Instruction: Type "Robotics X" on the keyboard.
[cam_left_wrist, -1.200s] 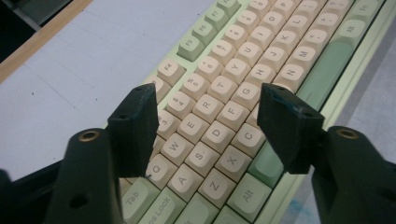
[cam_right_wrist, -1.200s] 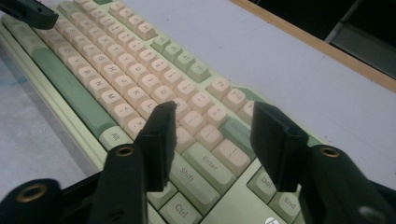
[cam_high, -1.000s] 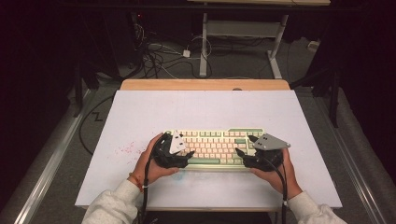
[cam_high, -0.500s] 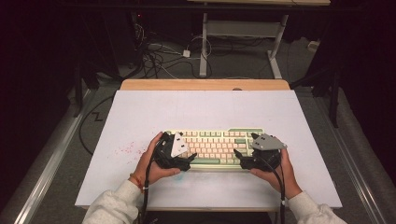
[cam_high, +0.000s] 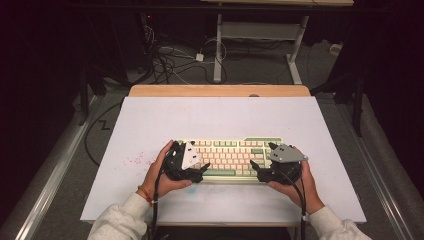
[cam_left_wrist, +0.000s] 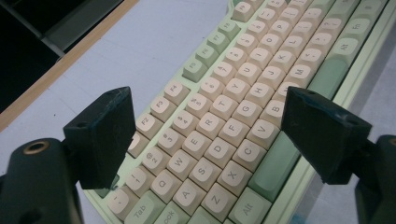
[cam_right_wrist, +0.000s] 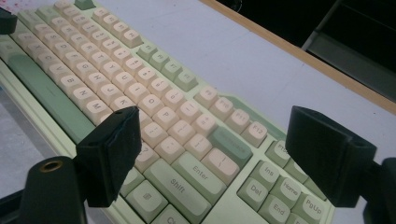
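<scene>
Both tools' jaws just opened, straddling keyboard (cam_high: 227, 155) ends

A white sheet (cam_high: 225, 117) covers the desk, whose wooden edge (cam_high: 220, 90) shows at the far side. Beyond it, tangled cables (cam_high: 172, 57) lie on grey floor beside white desk legs (cam_high: 218, 45); the room is dark.

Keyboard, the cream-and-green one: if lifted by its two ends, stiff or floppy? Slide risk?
The cream-and-green mechanical keyboard looks like a rigid one-piece case, so probably stiff. It lies flat on the white table, unlikely to tip or roll. Its smooth case edges may slip between the left gripper and right gripper, both open.
</scene>
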